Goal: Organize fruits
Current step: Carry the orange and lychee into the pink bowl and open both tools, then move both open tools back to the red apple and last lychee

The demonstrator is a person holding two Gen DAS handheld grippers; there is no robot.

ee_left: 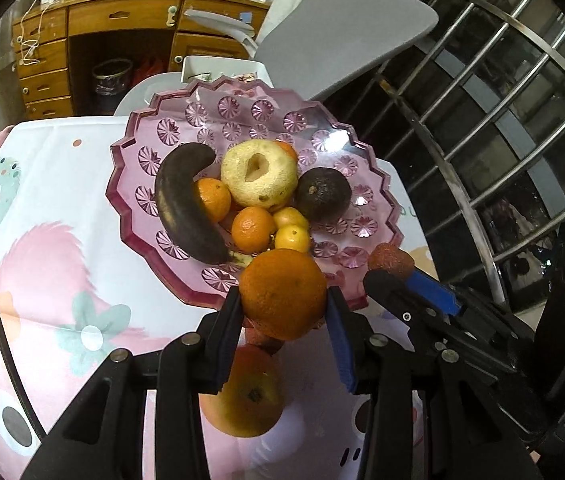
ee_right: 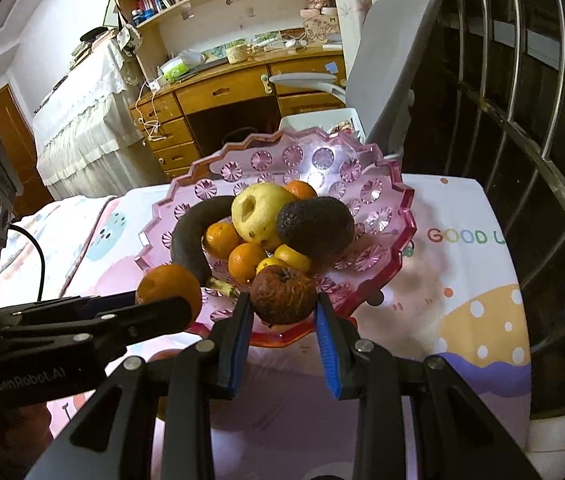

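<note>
Pink glass dish [ee_left: 366, 184] sits centre frame in both views, on the cartoon-print cloth [ee_left: 62, 208]. Already loaded: blackened banana [ee_left: 180, 204] left side, pale cored fruit [ee_left: 258, 178] at centre, dark avocado-like fruit [ee_left: 323, 195] to its right, several small oranges [ee_left: 253, 229] between them.

Left gripper [ee_left: 284, 312] is clamped on a large orange [ee_left: 282, 294], hanging over the dish's near rim, low-centre in the left view. Right gripper [ee_right: 282, 312] is clamped on a shrivelled brown fruit [ee_right: 283, 295], also over the near rim, just beside the left one.

Risks, as I judge them:
- Pile is heaped. Drop the large orange on top and it likely rolls, knocking the small oranges around or off the shallow scalloped rim.
- Both claws are converging on the same near edge. Simultaneous release means the fingers may clash, or one fruit lands on the other.
- Dish looks to be on a foot. A push on the near rim could tip it.
- Brown fruit looks soft. Hard squeeze may split it.

View differences:
- Left view only: another orange-yellow fruit [ee_left: 248, 394] on the cloth below the gripper, still outside the dish.
- Right view only: bare dish floor behind the avocado-like fruit, upper right of the dish. Best free spot. Also the "GOOD" print [ee_right: 458, 236] at right.
- Right view shows the wrinkled skin properly. Left view catches only the fruit's tip.
</note>
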